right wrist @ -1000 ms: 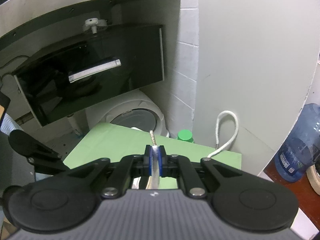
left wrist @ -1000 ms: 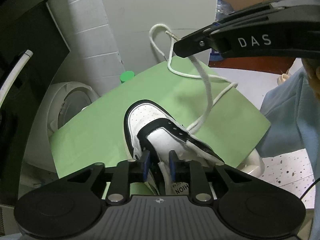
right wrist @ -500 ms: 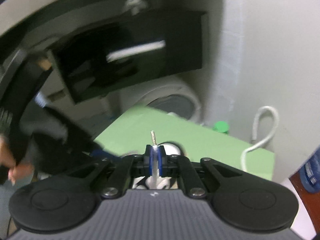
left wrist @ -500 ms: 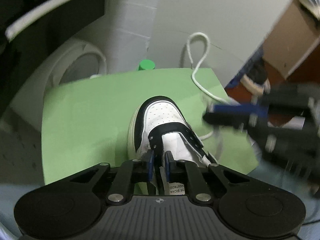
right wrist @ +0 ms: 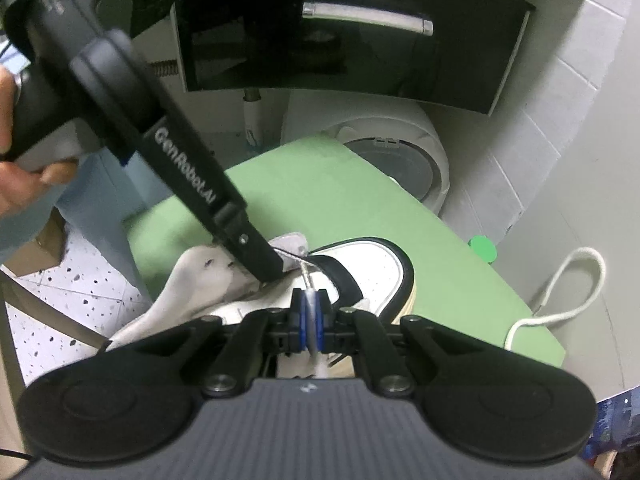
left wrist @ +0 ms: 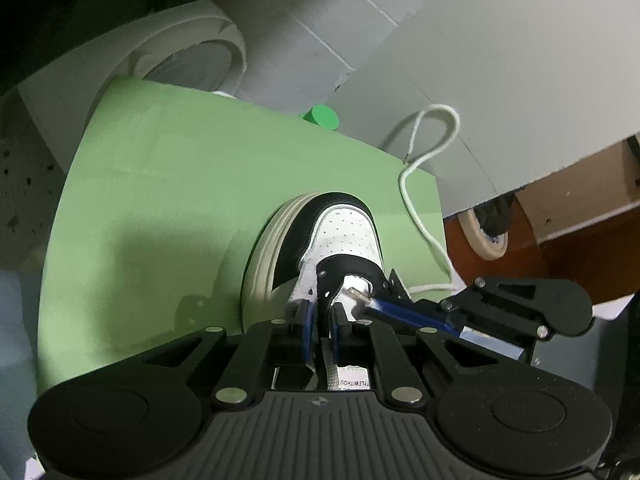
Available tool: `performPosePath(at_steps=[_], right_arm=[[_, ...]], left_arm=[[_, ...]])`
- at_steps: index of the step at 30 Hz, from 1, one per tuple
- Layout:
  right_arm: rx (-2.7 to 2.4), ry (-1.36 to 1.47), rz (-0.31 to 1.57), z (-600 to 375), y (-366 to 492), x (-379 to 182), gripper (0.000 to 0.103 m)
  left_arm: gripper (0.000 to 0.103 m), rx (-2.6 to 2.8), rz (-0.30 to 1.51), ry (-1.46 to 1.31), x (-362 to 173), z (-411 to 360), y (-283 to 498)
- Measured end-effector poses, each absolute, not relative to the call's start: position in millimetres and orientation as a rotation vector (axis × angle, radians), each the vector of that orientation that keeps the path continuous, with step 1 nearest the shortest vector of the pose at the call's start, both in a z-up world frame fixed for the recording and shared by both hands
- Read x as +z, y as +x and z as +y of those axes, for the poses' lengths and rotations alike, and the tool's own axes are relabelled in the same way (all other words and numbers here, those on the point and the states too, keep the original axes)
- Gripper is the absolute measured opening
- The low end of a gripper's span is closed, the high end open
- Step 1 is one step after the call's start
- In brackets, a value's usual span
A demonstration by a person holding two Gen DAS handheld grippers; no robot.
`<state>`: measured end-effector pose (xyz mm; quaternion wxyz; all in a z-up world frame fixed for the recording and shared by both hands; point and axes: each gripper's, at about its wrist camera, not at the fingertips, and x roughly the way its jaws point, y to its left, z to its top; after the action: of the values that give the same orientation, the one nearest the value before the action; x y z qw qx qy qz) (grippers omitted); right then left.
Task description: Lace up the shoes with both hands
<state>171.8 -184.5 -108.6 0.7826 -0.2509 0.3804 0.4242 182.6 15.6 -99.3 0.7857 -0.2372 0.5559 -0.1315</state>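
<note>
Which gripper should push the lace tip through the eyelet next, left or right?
Right. The right gripper is shut on the lace tip, which points at the shoe's black eyelet flap. The left gripper pinches the shoe's upper, seemingly steadying it, so it looks better kept there.

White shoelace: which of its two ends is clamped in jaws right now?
The end at the black-and-white sneaker, clamped in the right gripper with its tip poking out. The other end is free, looping up the grey wall beyond the green mat.
</note>
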Motion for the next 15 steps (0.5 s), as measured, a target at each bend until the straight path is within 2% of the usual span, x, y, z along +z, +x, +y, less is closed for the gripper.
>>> performPosePath(at_steps=[15], right_arm=[[0.919,-0.694,0.779,-168.0,160.2,-120.1,0.005]], left_arm=[[0.011,-0.277,1.21,-0.592,-105.5,24.9,183.3]])
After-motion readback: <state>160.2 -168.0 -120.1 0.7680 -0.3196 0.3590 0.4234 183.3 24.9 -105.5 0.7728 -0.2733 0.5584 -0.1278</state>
